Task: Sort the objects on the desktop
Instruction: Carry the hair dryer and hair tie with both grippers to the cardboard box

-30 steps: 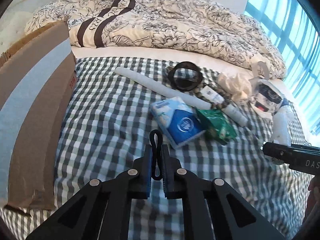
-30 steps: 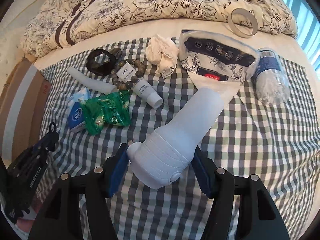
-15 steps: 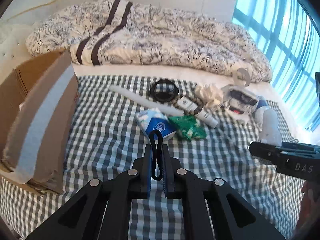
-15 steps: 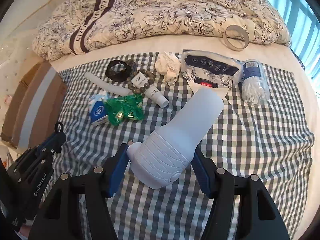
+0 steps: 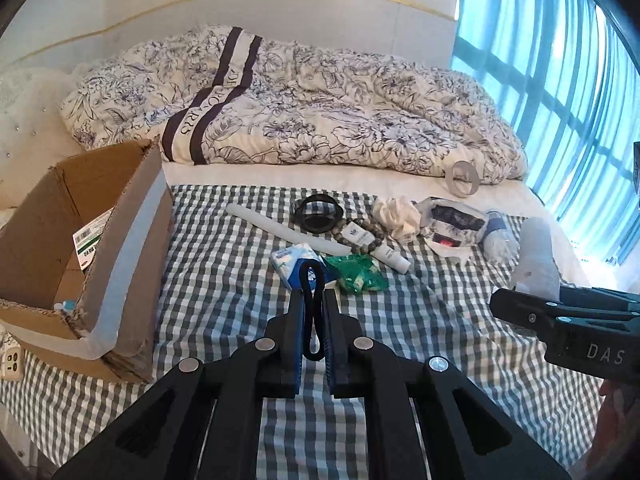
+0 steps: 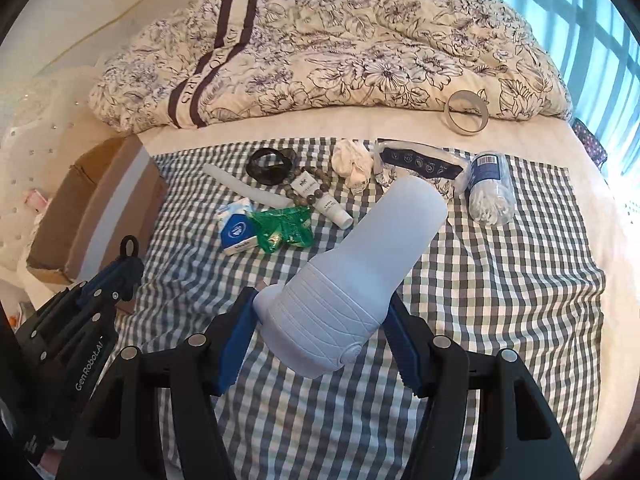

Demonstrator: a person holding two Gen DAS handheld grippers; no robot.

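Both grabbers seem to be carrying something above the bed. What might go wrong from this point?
Two things, I think. The right gripper pinches the pale blue bottle only at its ribbed end, with the long body sticking out ahead, so it may tilt or slip free. The left gripper holds just a thin black loop; that could slide out or snag on the way to the cardboard box, whose near flap leans over the opening.

A bed point(image 6: 400, 128) carries a checked cloth point(image 6: 500, 280), a floral duvet point(image 6: 340, 52) and a cardboard box point(image 5: 132, 264)
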